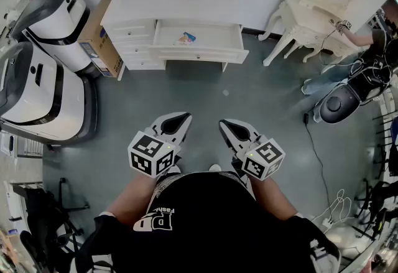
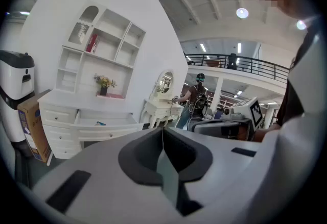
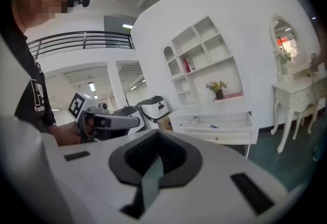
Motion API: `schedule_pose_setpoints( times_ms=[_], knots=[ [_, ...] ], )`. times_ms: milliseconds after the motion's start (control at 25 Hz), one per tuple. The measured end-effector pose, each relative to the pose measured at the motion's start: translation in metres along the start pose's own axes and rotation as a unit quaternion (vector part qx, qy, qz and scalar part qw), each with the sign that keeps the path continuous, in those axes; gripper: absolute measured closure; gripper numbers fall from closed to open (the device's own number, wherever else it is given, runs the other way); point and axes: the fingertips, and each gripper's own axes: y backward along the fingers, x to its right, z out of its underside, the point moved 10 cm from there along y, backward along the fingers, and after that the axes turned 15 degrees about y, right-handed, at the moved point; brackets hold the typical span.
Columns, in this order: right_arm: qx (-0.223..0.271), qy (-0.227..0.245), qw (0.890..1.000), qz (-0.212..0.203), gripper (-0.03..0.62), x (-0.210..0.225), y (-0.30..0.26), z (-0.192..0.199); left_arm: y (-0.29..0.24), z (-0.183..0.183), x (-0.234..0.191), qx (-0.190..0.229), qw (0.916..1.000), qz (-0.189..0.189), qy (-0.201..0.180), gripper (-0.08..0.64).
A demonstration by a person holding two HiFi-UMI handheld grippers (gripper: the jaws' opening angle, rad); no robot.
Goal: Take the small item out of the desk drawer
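Head view: a grey-green floor (image 1: 205,88) runs up to a white desk (image 1: 140,7) against a white wall. Its wide drawer (image 1: 199,53) stands pulled out, and the small item (image 1: 187,37) – blue with some orange – lies inside on the drawer bottom, well apart from both tools. Two white machines (image 1: 43,79) and a cardboard box (image 1: 99,38) stand to the left, a white dressing table (image 1: 314,23) with an oval mirror to the right. The left gripper (image 1: 182,118) and right gripper (image 1: 225,124) are held low over the floor, side by side. The black shirt (image 1: 205,222) carries white print beginning "Fash"; the rest cannot be read.

Left gripper view: the jaws are pressed together with nothing between them. Beyond are the open drawer, a shelf unit (image 2: 99,47) holding a red book (image 2: 92,43), a flower pot (image 2: 103,85), and a balcony rail (image 2: 240,62) in a hall.

Right gripper view: the jaws are likewise closed and empty – the item shows as a speck in the drawer.
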Motion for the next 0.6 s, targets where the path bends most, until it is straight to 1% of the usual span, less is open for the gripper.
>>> schedule_pose_setpoints(
  times_ms=[200,480,560,600],
  knots=[
    [-0.001,-0.001,1.0,-0.001,0.586,-0.006,0.002,0.002,0.005,0.001,0.003,0.003,1.0,0.001,-0.006,0.543],
    [-0.005,0.001,1.0,-0.007,0.586,-0.015,0.001,0.006,0.011,0.003,0.003,0.017,0.9998,0.005,-0.002,0.543],
    [0.007,0.011,1.0,-0.02,0.586,-0.02,0.001,0.003,0.012,0.004,0.003,0.015,0.9999,0.005,-0.002,0.543],
    [0.014,0.024,0.999,-0.027,0.584,-0.024,0.0,0.0,0.013,0.005,0.002,0.011,0.9999,0.003,-0.001,0.543]
  ],
)
